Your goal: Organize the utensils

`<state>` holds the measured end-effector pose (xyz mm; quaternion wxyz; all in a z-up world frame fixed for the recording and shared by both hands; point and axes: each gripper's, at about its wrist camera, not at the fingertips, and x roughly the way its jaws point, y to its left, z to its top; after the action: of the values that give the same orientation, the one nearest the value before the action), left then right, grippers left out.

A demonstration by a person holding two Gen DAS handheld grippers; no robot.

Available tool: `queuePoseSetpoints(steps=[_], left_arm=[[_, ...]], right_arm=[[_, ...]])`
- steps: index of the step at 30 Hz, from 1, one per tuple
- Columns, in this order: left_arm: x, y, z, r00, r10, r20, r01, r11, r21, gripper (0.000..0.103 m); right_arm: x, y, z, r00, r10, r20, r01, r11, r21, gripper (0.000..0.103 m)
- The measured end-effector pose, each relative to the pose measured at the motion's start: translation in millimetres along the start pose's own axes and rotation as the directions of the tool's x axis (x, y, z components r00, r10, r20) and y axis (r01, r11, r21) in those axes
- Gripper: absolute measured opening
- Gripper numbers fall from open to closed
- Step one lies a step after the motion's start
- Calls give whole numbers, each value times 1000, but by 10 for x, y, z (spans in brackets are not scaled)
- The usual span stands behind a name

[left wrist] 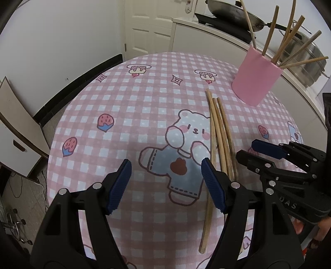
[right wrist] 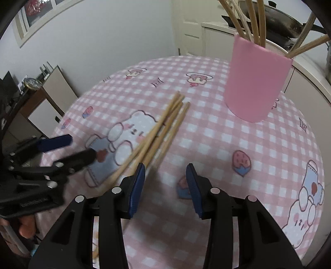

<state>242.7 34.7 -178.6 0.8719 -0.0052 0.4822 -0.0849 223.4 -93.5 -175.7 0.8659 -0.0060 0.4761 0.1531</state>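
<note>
Loose chopsticks [left wrist: 219, 132] [right wrist: 163, 128]: three or so, bunched side by side on the cloth [left wrist: 132, 115] [right wrist: 227, 157], lying flat, tips fanned slightly at far end, crossing the bear print. One longer stick runs back under the left tongs' right finger in left view. Just short of the cup [left wrist: 256, 80] [right wrist: 256, 80], not touching it.

Cup: pink, upright, far right part of table, w/ more chopsticks [left wrist: 289, 45] [right wrist: 252, 18] standing in it, splayed outward.

Left tongs [left wrist: 166, 184] [right wrist: 80, 148]: jaws wide apart, nothing between pads, just cloth. Hovering left of the loose bunch; right pad [left wrist: 213, 186] close beside the sticks, contact can't tell. In right view seen from the side, blurred, w/ fingers of a hand under the handle.

Right tongs [right wrist: 165, 188] [left wrist: 250, 150]: jaws apart, moderately, gripping nothing. Left pad [right wrist: 137, 188] right at near ends of the bunch; touching or not, can't tell. In left view coming in from the right, tips beside the sticks' near half.

Around: round table w/ pink check cloth, bear + strawberry prints. Behind: white door [left wrist: 149, 27], white counter w/ wok [left wrist: 233, 14] [right wrist: 279, 20] and steel pot [left wrist: 306, 60]. Cabinet [left wrist: 18, 132] [right wrist: 49, 101] at left.
</note>
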Motion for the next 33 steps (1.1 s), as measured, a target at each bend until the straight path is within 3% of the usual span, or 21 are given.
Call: queuePoseSetpoints(steps=[5, 13, 23, 25, 27, 33], left_arm=[[-26, -10, 0, 1000, 3, 2, -3, 1000, 9, 70], [10, -29, 16, 1000, -10, -7, 10, 1000, 4, 70], [164, -292, 112, 1000, -8, -18, 9, 998, 64, 69], [221, -280, 127, 999, -13, -40, 16, 997, 71, 66], [294, -273, 122, 997, -18, -70, 24, 996, 81, 55], [293, -342, 97, 997, -45, -69, 54, 991, 122, 52]], right_arm=[[115, 75, 2, 1000, -13, -25, 13, 1000, -27, 39], [61, -127, -21, 996, -69, -57, 67, 997, -47, 39], [16, -348, 81, 1000, -9, -5, 9, 998, 61, 39], [29, -386, 100, 1000, 2, -8, -2, 997, 74, 39], [11, -424, 102, 1000, 6, -10, -5, 997, 78, 39], [61, -434, 99, 1000, 26, -14, -25, 996, 82, 39]])
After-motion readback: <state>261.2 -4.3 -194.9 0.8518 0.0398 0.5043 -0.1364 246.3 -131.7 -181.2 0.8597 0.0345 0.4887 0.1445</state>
